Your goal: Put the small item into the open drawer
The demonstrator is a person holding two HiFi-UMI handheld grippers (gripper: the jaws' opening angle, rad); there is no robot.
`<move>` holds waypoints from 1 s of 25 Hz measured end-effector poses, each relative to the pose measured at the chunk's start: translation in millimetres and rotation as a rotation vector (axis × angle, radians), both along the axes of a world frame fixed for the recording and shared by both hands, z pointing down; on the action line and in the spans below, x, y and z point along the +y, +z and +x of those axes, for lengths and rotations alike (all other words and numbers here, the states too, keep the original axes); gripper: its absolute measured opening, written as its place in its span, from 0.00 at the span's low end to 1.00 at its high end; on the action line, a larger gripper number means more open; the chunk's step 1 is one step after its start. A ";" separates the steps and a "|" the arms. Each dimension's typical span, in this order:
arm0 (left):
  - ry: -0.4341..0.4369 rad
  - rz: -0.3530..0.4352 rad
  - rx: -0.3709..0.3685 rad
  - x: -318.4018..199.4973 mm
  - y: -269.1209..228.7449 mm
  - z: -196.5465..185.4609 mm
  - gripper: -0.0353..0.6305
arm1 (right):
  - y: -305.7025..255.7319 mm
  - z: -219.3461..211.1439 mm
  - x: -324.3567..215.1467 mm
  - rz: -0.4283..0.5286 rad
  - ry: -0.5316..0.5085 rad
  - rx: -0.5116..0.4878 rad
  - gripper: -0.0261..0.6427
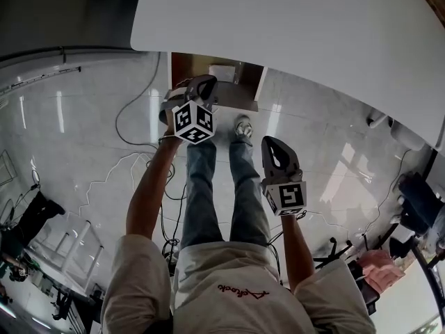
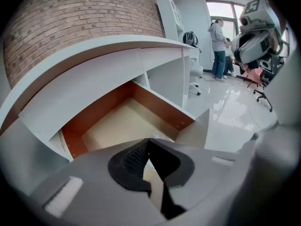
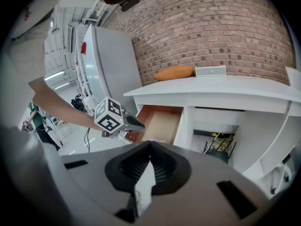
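Small item (image 1: 224, 73) sat inside the open drawer (image 2: 162, 105), up at the end by the desk (image 1: 292, 26). It was too tiny to tell its long axis. Left gripper (image 2: 148, 141) and right gripper (image 3: 149, 144) were both clamped together, holding nothing.

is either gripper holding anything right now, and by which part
Nothing is held. The left gripper, by the open drawer, has its jaws shut together with nothing between them. The right gripper is likewise shut and empty.
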State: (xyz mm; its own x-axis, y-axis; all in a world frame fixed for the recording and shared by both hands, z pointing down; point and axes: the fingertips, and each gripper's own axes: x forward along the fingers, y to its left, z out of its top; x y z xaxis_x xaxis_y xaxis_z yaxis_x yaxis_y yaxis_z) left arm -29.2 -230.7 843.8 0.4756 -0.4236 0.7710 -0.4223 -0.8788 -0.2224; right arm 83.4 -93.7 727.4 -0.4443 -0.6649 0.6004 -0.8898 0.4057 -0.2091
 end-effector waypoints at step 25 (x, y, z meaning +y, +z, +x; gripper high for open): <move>-0.513 -0.052 0.560 26.5 -174.9 -56.2 0.07 | -52.9 -10.5 -58.9 0.132 -0.003 0.039 0.06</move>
